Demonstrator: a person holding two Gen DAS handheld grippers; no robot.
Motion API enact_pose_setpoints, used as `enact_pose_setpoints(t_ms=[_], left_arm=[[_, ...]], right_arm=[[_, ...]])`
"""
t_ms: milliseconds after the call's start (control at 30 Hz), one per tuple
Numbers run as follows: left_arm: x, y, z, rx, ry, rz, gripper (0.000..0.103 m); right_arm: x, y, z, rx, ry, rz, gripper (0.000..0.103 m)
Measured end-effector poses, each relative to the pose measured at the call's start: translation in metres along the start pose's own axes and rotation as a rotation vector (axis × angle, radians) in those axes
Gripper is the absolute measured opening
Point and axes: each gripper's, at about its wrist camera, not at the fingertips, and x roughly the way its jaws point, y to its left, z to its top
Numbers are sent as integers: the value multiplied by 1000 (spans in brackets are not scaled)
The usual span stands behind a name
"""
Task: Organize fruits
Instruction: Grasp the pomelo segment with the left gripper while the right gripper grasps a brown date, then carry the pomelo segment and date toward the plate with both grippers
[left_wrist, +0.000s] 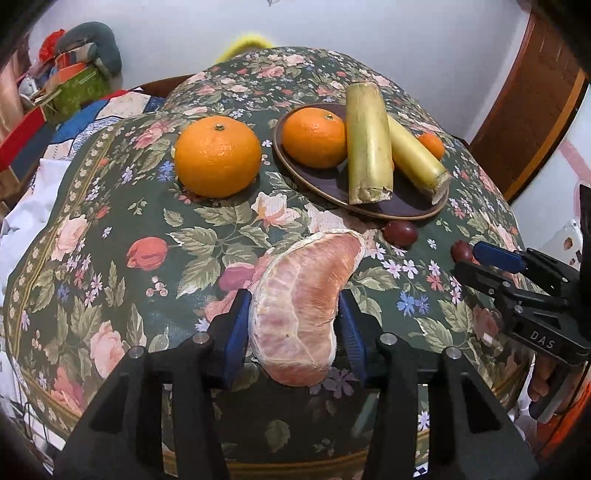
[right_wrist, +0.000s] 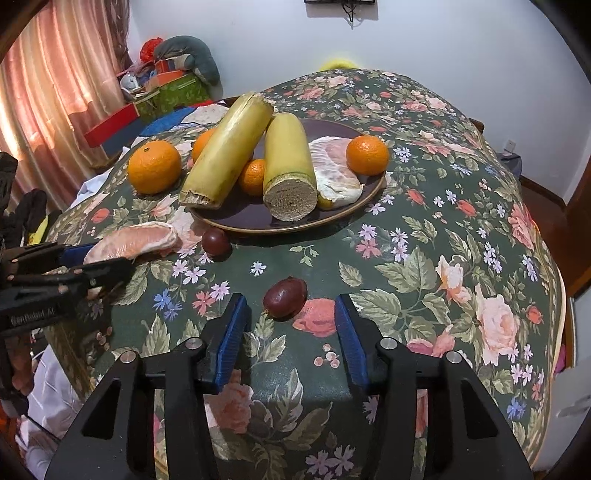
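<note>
Your left gripper (left_wrist: 295, 325) had its jaws closed on the pomelo segment (left_wrist: 301, 306), low over the tabletop (left_wrist: 110, 258) — squeezing harder could tear it. Your right gripper (right_wrist: 291, 325) stood wide open, empty, around the grape (right_wrist: 285, 297).

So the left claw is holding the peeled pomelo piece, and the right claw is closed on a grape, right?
Not quite. The right claw is open: in the right wrist view the grape lies on the tablecloth just ahead of its spread fingers, touched by neither. The rest stands: in the left wrist view, the left claw grips the peeled pomelo piece.
</note>
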Motion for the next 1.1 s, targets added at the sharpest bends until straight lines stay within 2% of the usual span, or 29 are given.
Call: enact_pose_setpoints(t_ms=[233, 433, 500, 833, 1100], left_arm=[[11, -10, 8, 62, 17, -1, 50], [13, -15, 11, 80, 1, 13, 50], [12, -16, 10, 82, -8, 17, 46], [-2, -18, 5, 35, -16, -32, 44], [-26, -33, 15, 62, -96, -14, 44]], right_arm=[[2, 2, 0, 11, -3, 15, 44], [5, 6, 3, 3, -7, 2, 28], [5, 4, 3, 10, -8, 3, 20], [-14, -4, 1, 38, -39, -1, 17], [-35, -14, 5, 59, -88, -21, 17]])
